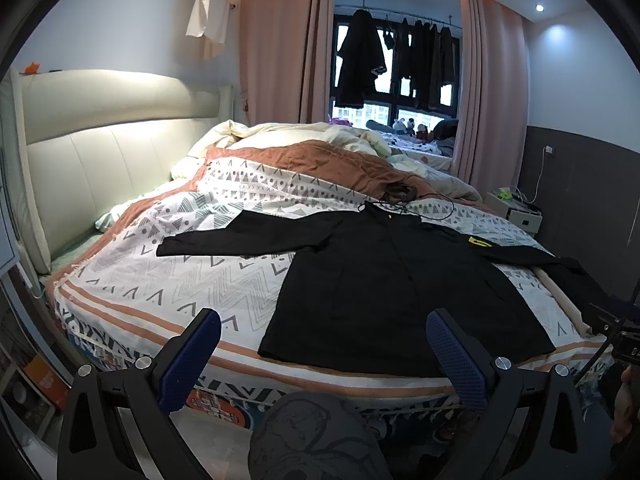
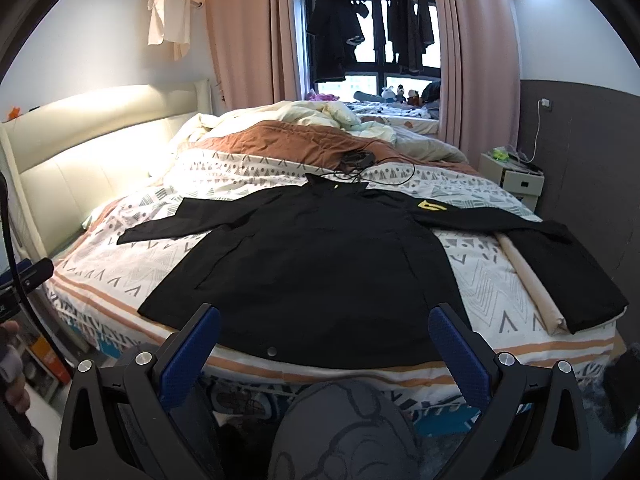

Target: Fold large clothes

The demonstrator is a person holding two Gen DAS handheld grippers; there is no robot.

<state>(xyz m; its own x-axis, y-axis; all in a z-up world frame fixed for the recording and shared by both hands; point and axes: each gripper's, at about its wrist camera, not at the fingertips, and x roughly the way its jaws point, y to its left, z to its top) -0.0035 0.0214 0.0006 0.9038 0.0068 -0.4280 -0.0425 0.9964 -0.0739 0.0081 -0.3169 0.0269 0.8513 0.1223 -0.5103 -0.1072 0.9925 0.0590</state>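
Note:
A large black long-sleeved jacket (image 1: pixel 384 280) lies flat on the patterned bed cover (image 1: pixel 168 280), collar away from me, hem at the near bed edge. Both sleeves are spread out; the right one bears a yellow patch (image 1: pixel 478 242). It also shows in the right wrist view (image 2: pixel 320 264), with the patch (image 2: pixel 431 205). My left gripper (image 1: pixel 324 330) is open and empty, held in front of the hem. My right gripper (image 2: pixel 324 326) is open and empty, above the hem.
A black cable and small device (image 2: pixel 360 160) lie just beyond the collar. A crumpled cream duvet (image 2: pixel 320 116) and brown blanket sit farther back. A headboard (image 2: pixel 80 148) stands left, a nightstand (image 2: pixel 512 178) right. My knee (image 2: pixel 344 432) is below the bed edge.

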